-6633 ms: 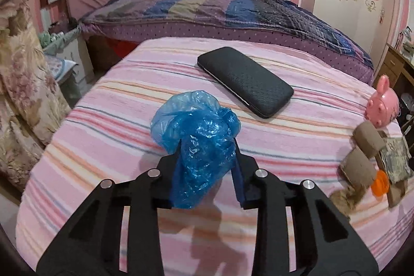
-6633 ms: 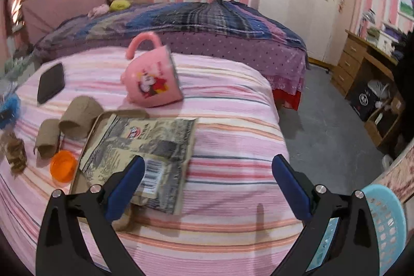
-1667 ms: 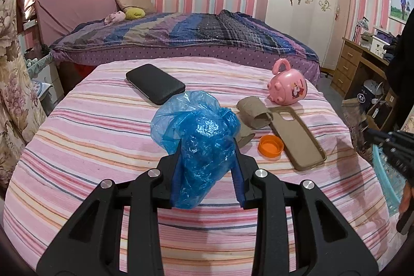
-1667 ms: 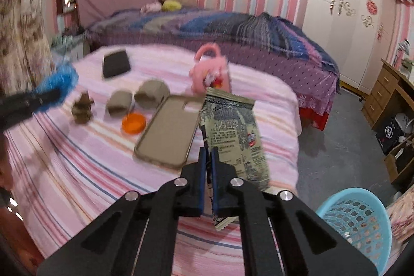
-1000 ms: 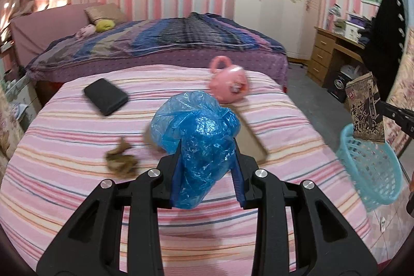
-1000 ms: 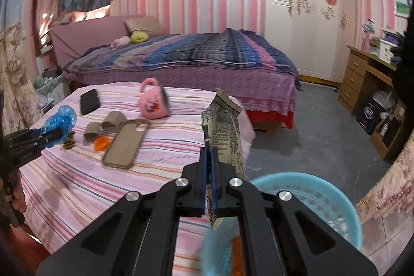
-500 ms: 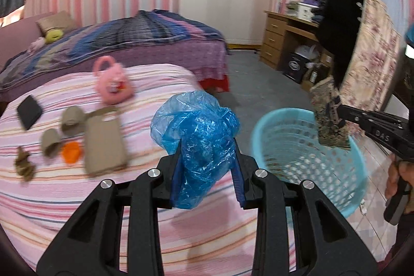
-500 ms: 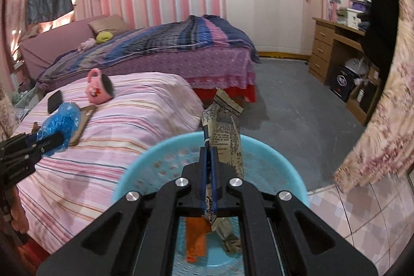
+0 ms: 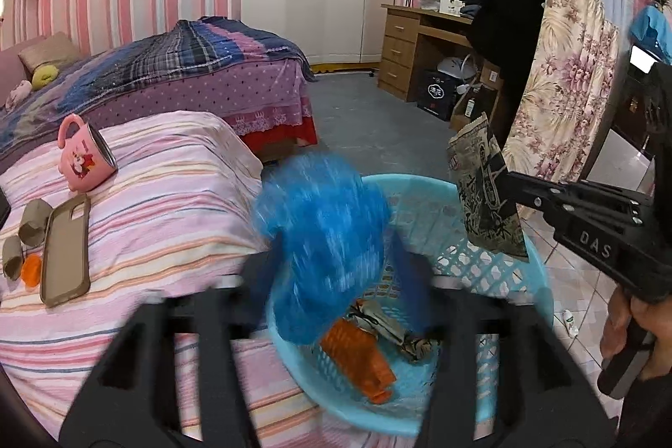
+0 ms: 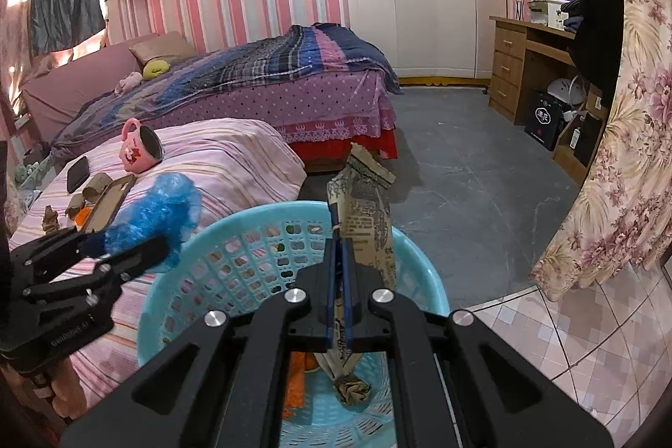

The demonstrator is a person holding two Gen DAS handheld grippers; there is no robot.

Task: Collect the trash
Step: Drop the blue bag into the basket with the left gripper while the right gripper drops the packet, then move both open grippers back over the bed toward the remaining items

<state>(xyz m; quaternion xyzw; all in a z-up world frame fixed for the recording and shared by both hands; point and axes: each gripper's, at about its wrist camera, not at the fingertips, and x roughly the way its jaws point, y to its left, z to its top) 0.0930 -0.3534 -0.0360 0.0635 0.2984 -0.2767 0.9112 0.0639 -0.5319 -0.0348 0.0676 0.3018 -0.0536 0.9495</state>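
Observation:
My left gripper (image 9: 332, 276) is shut on a crumpled blue plastic bag (image 9: 325, 242), held over the near rim of a light blue laundry-style basket (image 9: 483, 271); the bag is motion-blurred. The bag (image 10: 155, 217) and left gripper (image 10: 126, 252) also show in the right wrist view at the basket's left rim. My right gripper (image 10: 341, 263) is shut on a printed paper snack wrapper (image 10: 369, 225), held upright over the basket (image 10: 235, 238). The wrapper (image 9: 487, 196) shows in the left wrist view over the basket's far rim. Orange and crumpled trash (image 9: 357, 351) lies inside.
The pink striped bed (image 9: 168, 196) holds a pink mug (image 9: 84, 158), a phone case (image 9: 65, 250), cardboard rolls (image 9: 33, 221) and an orange lid (image 9: 31, 267). A floral curtain (image 10: 621, 154) hangs right. A wooden desk (image 10: 529, 61) stands behind.
Both grippers swung from the bed to the basket. The blue bag has come over the basket's rim and blurs with motion. The wrapper stays held above the basket.

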